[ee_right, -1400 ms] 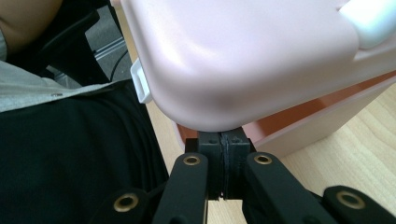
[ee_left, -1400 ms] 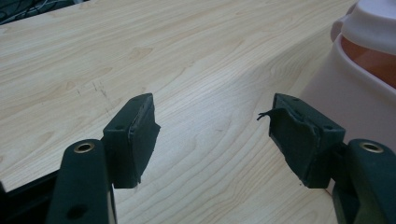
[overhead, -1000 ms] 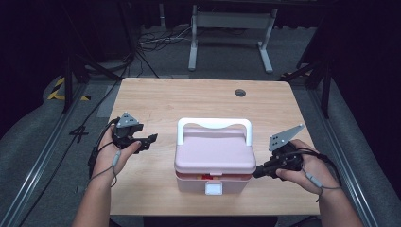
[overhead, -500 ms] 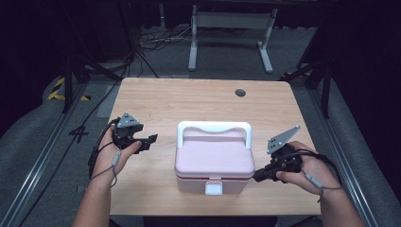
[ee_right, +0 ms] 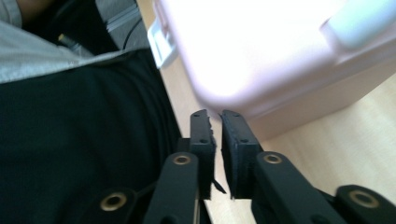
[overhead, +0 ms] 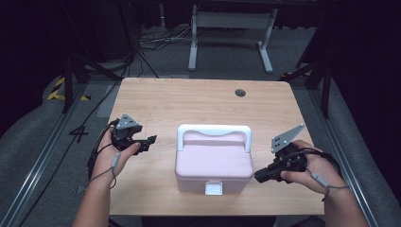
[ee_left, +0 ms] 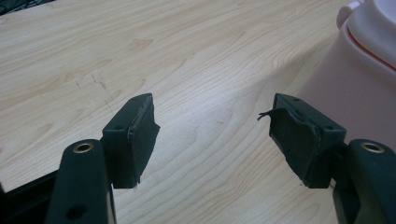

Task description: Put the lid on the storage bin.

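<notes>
The right claw (overhead: 259, 176) has its jaws drawn almost together with only a thin slit between the pads, and nothing is caught in them. Its tips sit at the near right corner of the pink box (overhead: 213, 163), just beside the base wall; whether they press on it cannot be told, though the right gripper view puts the box's rounded lid edge right above them. The left claw (overhead: 150, 140) stands wide open and empty, hovering over bare wood to the left of the box and apart from it, its pads aimed toward the box's left wall, which shows at the right edge of the left gripper view.

The box sits in the middle of the near half of the table (overhead: 198, 101), lid down, its white handle (overhead: 213, 131) folded toward the far side and its white latch (overhead: 213, 189) facing the person at the near edge.

As a judgement, the work is at its start: the lid is closed, the latch looks fastened, and neither claw has a grip. Releasing the latch and lifting the lid, or moving the box, all seem left to do.
</notes>
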Demonstrator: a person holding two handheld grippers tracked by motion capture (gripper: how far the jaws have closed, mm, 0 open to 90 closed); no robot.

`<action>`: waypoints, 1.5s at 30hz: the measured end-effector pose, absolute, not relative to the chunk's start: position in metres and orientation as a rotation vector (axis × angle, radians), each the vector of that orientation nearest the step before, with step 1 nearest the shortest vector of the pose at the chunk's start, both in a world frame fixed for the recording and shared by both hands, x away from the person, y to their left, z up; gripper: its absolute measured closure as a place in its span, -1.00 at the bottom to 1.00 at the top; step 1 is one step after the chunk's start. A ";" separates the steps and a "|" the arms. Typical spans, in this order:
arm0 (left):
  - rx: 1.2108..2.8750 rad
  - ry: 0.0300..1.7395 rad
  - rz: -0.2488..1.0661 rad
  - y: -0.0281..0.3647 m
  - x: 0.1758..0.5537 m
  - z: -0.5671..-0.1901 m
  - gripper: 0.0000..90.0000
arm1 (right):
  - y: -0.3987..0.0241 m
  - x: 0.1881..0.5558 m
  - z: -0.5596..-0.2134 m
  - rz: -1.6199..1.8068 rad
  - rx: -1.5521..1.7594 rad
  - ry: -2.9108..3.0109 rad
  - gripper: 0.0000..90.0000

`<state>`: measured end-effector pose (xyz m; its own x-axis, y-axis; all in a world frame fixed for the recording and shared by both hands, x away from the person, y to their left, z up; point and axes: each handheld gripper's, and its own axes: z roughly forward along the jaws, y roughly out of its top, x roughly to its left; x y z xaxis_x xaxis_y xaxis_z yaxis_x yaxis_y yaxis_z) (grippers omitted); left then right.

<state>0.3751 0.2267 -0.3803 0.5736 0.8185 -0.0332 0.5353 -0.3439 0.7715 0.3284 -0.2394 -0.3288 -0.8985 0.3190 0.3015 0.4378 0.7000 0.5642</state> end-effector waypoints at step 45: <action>1.974 1.129 0.529 0.251 0.367 -0.398 -0.27 | -0.327 0.422 -0.355 -1.583 -1.460 -2.641 0.01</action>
<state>0.3675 0.2509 -0.3979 0.5176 0.8552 -0.0253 0.5281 -0.2961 0.7958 0.4215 -0.3267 -0.3549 -0.6039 0.7748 0.1868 0.5300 0.2154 0.8202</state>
